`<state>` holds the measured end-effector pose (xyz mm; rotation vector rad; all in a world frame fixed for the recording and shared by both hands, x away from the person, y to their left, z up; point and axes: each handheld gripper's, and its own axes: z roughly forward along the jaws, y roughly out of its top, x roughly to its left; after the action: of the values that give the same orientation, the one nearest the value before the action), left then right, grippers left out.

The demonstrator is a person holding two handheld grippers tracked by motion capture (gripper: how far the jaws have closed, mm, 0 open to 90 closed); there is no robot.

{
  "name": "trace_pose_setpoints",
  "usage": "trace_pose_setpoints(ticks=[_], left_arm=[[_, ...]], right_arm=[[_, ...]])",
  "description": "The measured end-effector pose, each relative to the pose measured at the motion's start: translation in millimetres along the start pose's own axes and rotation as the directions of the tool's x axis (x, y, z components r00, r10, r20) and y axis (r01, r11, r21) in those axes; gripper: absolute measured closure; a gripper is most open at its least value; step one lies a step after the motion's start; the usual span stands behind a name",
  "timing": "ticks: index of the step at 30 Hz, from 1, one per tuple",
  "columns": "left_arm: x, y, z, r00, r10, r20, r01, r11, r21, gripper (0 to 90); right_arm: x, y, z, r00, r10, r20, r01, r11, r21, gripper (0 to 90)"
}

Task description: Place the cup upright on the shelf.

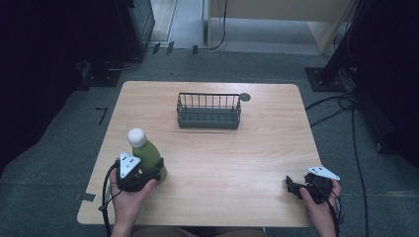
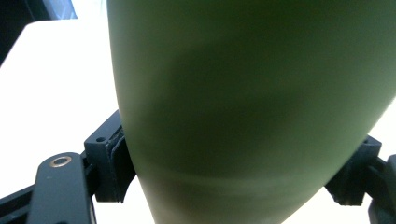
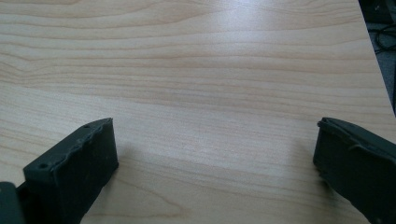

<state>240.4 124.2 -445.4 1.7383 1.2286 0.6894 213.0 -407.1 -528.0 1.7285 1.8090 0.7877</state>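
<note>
Bottle (image 1: 148, 154) in left tongs (image 1: 150, 173), near table (image 1: 237, 163) edge

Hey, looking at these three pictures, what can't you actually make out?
- Bottle: its base, high view, hidden by the left hand-held gripper; its cap and base, left gripper view, cut off by the frame edges.
- Basket: anything inside it, high view, too small and screened by its wires.
- Dark round thing by the basket: too small to identify.
- Right hand-held gripper: its jaw gap, high view, too small and dark.
</note>
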Motion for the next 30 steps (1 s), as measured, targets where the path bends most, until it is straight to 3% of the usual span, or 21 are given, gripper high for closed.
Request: trace_pose_setpoints(ticks=[5,16,30], left_arm=[[2.0,6.7,1.6,0.9975,-0.055,0.045,0.055,0.9983,-0.016,21.0],[-8.6,35.6,15.9,0.9985,-0.019,0.052,0.021,0.9994,-0.029,21.0],[-25.9,78.4,51.2,0.9954,-0.006,0.096,0.011,0.9985,-0.054,21.1]], right_arm=[[0.0,0.0,0.0,1.0,0.001,-0.001,-0.001,1.0,0.0,0.0],[-0.2,-0.1,0.0,1.0,0.001,-0.002,-0.001,1.0,-0.001,0.0],[1.4,0.2,0.1,0.9998,-0.011,-0.015,0.011,1.0,0.002,0.0]])
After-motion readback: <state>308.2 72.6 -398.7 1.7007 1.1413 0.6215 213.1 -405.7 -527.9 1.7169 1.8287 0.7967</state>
